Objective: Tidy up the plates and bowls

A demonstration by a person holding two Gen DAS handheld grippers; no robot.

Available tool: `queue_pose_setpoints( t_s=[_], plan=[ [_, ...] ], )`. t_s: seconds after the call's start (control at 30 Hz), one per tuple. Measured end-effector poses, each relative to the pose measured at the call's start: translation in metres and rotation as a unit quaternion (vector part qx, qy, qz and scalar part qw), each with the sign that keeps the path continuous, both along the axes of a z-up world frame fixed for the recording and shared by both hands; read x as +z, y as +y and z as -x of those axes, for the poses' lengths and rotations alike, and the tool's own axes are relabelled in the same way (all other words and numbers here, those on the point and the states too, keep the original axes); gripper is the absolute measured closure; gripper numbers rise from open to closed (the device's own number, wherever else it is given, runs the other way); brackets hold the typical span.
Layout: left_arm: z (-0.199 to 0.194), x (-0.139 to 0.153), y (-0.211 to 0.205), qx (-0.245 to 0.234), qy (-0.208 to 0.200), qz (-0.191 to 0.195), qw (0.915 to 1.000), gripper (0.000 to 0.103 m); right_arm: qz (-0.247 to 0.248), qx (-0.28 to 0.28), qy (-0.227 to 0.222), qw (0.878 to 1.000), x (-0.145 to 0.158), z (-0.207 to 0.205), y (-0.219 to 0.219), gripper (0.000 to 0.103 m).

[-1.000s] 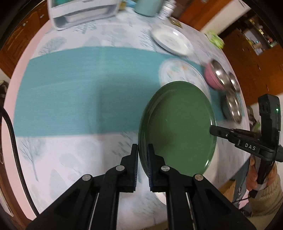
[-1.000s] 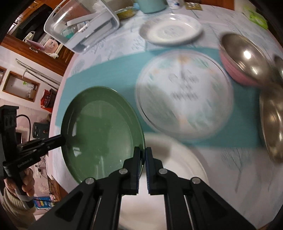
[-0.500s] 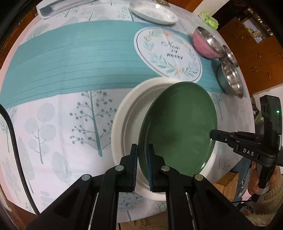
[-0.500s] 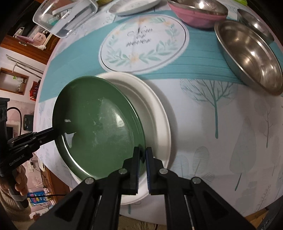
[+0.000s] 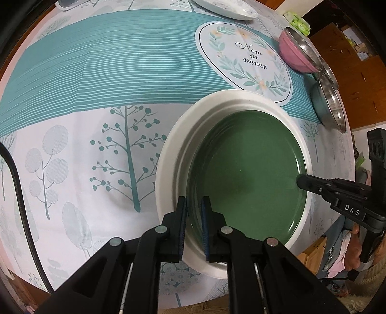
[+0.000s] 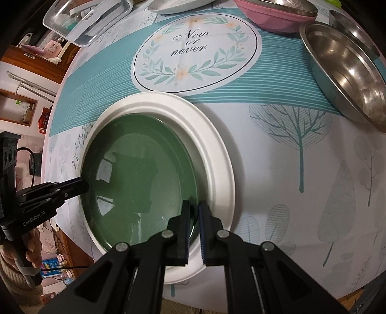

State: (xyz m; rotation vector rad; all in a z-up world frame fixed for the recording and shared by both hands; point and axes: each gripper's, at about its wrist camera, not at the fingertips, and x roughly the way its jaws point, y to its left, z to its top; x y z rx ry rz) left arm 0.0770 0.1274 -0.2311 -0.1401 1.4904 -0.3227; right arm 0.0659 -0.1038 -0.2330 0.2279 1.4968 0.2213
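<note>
A dark green plate (image 5: 246,174) (image 6: 140,174) lies inside a larger white plate (image 5: 168,157) (image 6: 217,157) near the table's front edge. My left gripper (image 5: 194,207) straddles the green plate's near rim; its jaws are opening slightly, with the rim still between the pads. My right gripper (image 6: 192,210) is shut on the opposite rim. Each gripper shows in the other's view: the right gripper (image 5: 300,181) at the plate's right edge, the left gripper (image 6: 82,187) at its left edge.
A round "Now or never" mat (image 5: 243,60) (image 6: 193,50) lies just beyond the plates. A pink bowl (image 5: 296,55) (image 6: 272,17), steel bowls (image 5: 330,106) (image 6: 347,72), a small white plate (image 5: 226,9) and a clear container (image 6: 89,19) stand farther back. A hand (image 6: 31,244) holds the left gripper.
Both grippers carried the green plate toward the front of the table and down. It was tilted in the air; now it sits level inside the white plate.
</note>
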Motion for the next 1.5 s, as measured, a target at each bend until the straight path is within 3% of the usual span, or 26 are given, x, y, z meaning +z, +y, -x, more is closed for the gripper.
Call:
queue_pose_setpoints(
  t_s=[0.2, 0.4, 0.73, 1.07, 1.5],
  plan=[
    [-0.004, -0.001, -0.006, 0.009, 0.014, 0.017, 0.9997, 0.073, 0.016, 0.003, -0.003, 1.0, 0.003, 0.001, 0.004, 0.096],
    [-0.001, 0.02, -0.013, 0.013, -0.018, 0.007, 0.9997, 0.052, 0.033, 0.008, -0.028, 0.999, 0.017, 0.003, 0.006, 0.096],
    [0.013, 0.073, -0.027, 0.025, -0.082, 0.012, 0.9962, 0.052, 0.043, 0.017, -0.08, 0.996, 0.049, 0.018, -0.006, 0.096],
    [0.047, 0.132, -0.053, 0.053, -0.171, -0.005, 0.9838, 0.044, 0.048, 0.042, -0.124, 0.99, 0.076, 0.042, -0.032, 0.096],
    [0.067, 0.157, -0.089, 0.044, -0.194, -0.05, 0.9787, 0.042, 0.052, 0.062, -0.133, 0.988, 0.083, 0.049, -0.058, 0.096]
  ],
)
